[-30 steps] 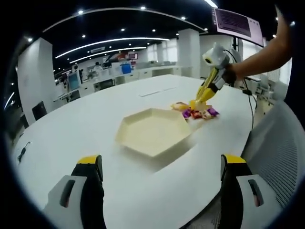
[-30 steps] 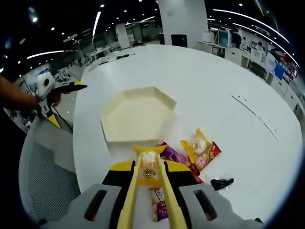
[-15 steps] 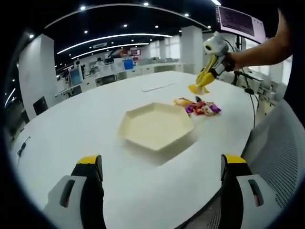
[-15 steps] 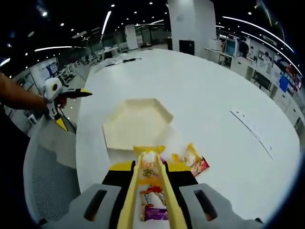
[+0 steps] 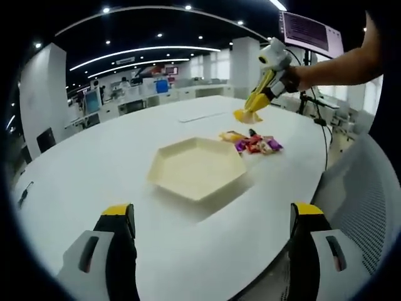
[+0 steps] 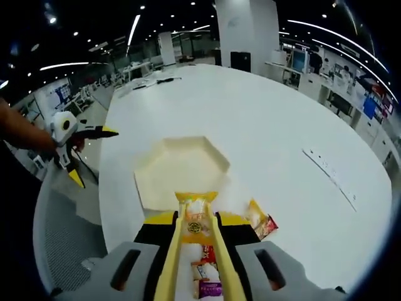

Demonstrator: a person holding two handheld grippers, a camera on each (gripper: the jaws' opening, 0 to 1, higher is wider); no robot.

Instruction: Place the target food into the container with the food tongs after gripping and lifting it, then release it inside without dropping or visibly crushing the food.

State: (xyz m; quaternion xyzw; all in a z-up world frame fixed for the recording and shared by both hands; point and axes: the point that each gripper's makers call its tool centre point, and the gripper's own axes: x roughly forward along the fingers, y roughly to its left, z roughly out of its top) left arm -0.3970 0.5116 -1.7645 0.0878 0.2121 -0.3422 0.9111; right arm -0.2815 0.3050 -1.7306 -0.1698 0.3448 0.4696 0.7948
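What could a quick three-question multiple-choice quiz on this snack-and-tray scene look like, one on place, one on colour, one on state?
1. Where is the loose pile of snack packets?
A. Inside the tray
B. On the table beside the tray
C. On a chair

2. What colour is the hexagonal tray?
A. Cream
B. Blue
C. Black

3. What is the right gripper doing?
A. Open, nothing in it
B. Resting in the tray
C. Shut on a yellow snack packet

Answers: 1 B, the packets lie on the white table next to the tray. 2 A, the tray is pale cream. 3 C, the tongs pinch the packet between them.
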